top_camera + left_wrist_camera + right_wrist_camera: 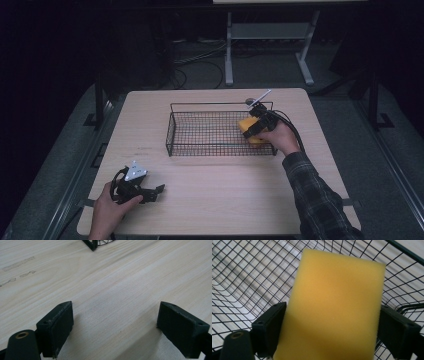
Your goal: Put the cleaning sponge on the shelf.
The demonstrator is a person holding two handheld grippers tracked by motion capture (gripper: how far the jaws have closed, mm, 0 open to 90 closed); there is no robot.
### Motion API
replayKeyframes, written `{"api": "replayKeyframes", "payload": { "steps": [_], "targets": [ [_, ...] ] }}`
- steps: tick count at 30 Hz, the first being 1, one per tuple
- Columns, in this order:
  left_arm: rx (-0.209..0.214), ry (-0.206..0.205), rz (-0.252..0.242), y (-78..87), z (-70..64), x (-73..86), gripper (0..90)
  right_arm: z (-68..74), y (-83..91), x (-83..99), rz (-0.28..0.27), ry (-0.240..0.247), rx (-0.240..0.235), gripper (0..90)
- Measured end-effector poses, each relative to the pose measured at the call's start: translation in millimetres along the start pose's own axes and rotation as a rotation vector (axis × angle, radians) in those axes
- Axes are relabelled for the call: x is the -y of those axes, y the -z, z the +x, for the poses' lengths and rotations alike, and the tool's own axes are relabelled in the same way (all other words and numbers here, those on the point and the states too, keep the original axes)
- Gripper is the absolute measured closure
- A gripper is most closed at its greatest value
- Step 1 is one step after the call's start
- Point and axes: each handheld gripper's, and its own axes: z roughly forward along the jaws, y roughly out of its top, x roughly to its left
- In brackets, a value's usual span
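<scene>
Op A: Status, right hand-held gripper (256,125)?

Op B: I read it as clamped on the yellow sponge (248,129). In the right gripper view the sponge (334,310) sits between the two jaws, both pads touching its side edges, w/ most of the sponge sticking out fwd past the jaw tips. Sponge is tilted, its top leaning right in that view.

Op A: Sponge posn rel. to the basket?

Op B: High view: sponge is at the right end of the black wire basket (195,106), inside the rim line. Right gripper view shows basket mesh (249,272) behind and beneath the sponge. I can't tell whether the sponge touches the basket floor or is held off it.

Op A: Left side?

Op B: Left hand-held gripper (159,190) is at the near-left part of the surface (215,185), well apart from sponge and basket. Jaws spread wide, nothing between them; in the left gripper view (115,327) I see bare wood grain in the gap, and a basket corner (93,245) at the top edge.

Op A: Anything else near the basket?

Op B: A small white strip-like item (260,97) at the basket's far right corner, just beyond the right hand (280,139). Too small to ID.
</scene>
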Motion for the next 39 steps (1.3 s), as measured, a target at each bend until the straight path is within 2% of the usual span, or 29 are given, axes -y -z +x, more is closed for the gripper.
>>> {"api": "replayKeyframes", "payload": {
  "steps": [7, 14, 30, 39],
  "targets": [
    [0.0, 0.0, 0.0, 0.0, 0.0, 0.0, 12.9, 1.9, -0.5, -0.6, 0.001, 0.006, -0.003, 13.3],
    [0.0, 0.001, 0.0, 0.0, -0.1, 0.0, 12.9, 3.4, 6.3, -2.0, -0.014, 0.014, 0.002, 13.3],
    [0.0, 0.0, 0.0, 0.0, 0.0, 0.0, 12.9, 12.7, 39.8, 2.2, -0.081, 0.053, 0.005, 13.3],
    [0.0, 0.0, 0.0, -0.1, 0.0, 0.0, 12.9, 20.9, 62.7, 16.5, -0.135, 0.082, -0.005, 13.3]
  ]
}}
